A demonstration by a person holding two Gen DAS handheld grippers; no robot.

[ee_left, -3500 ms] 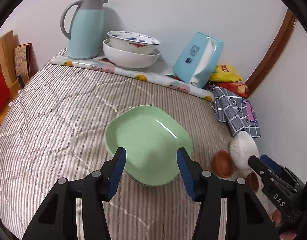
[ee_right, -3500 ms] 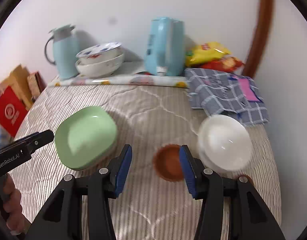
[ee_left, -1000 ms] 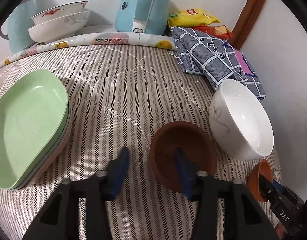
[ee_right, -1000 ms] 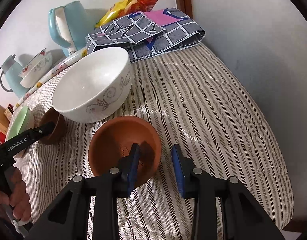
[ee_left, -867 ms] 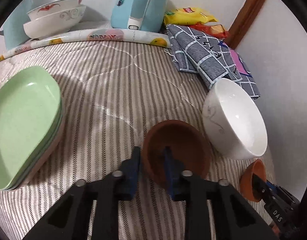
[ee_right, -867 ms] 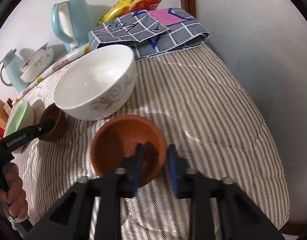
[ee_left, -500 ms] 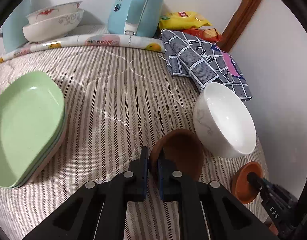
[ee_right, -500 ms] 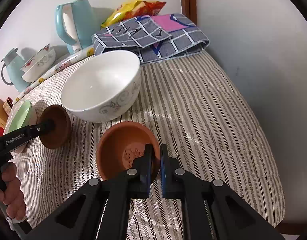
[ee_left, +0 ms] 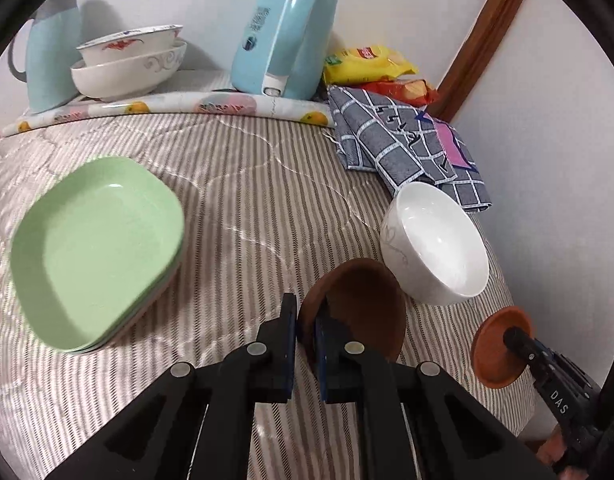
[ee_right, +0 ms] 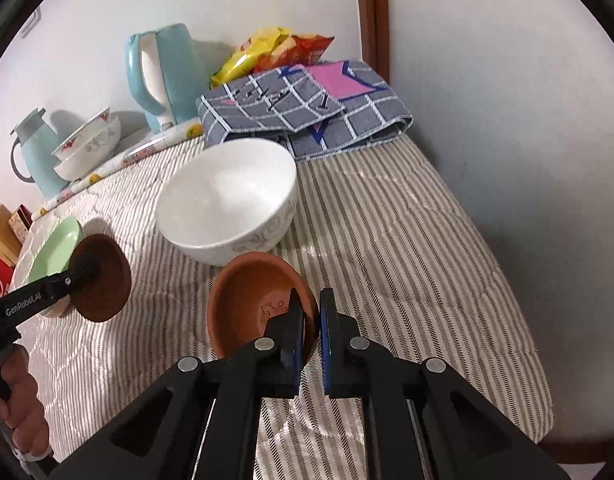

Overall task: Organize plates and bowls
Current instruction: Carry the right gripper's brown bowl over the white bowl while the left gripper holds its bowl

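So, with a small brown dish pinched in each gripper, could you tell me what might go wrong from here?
Each dish is held only by its rim: the left gripper pinches the dark brown dish and the right gripper the terracotta dish, so either could pivot or slip out.

Both hang tilted beside the white bowl; a careless swing could knock it.

The striped quilt looks soft, so dishes set down may tip.

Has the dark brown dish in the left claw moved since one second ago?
Yes. The dark brown dish, then flat on the striped cover beside the white bowl, is now tilted on edge, clamped in the left claw.
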